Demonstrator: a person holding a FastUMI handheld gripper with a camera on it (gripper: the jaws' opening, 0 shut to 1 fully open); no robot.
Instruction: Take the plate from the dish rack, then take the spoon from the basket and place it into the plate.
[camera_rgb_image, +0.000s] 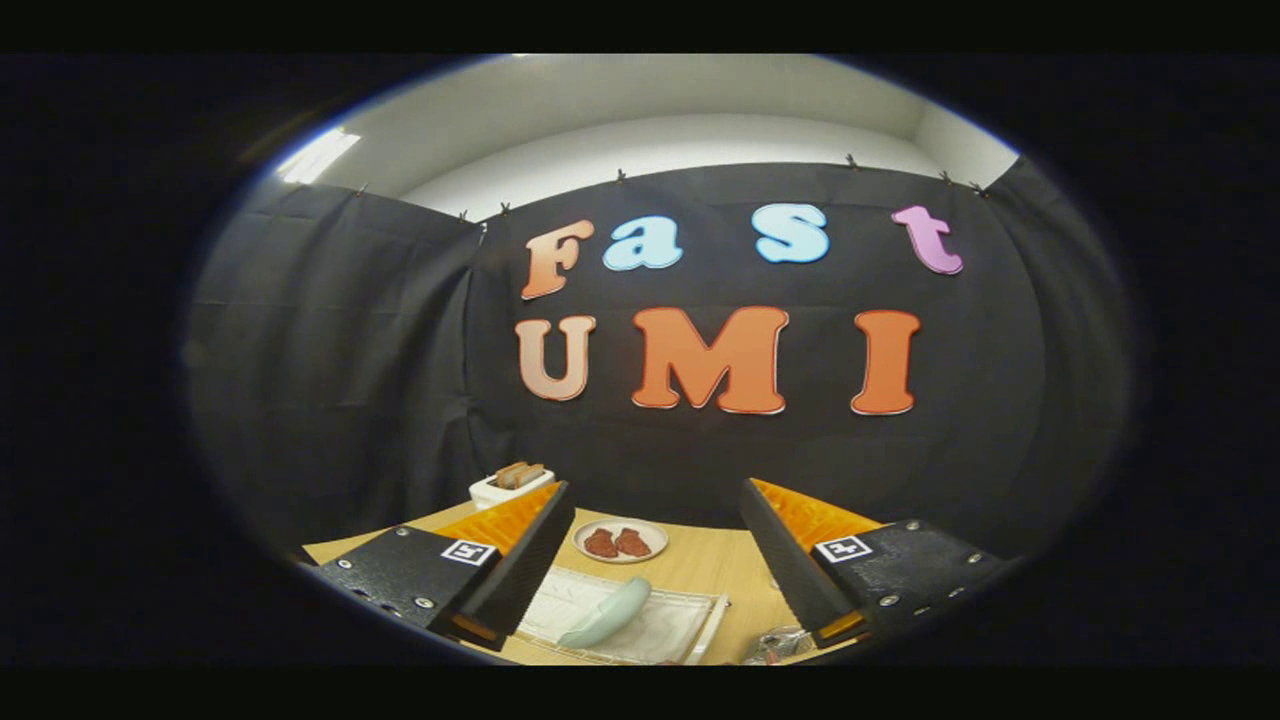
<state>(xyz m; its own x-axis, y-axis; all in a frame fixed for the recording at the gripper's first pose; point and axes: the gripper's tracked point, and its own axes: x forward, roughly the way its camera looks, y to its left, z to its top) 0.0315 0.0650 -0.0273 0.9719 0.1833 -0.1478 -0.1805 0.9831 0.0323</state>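
Fingers (548, 560) stand wide open, holding nothing. Between them low in the frame: pale plate (606, 615) in white rack (690, 640), bare table (715, 570) around.

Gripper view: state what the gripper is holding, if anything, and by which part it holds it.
Nothing is held. The gripper has its jaws wide open above the table; the pale green plate lies in the white dish rack below, untouched.

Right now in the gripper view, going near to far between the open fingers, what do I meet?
Gripper open, holding nothing: pale green plate lying on the white dish rack → small plate with two reddish-brown pieces → black cloth wall.
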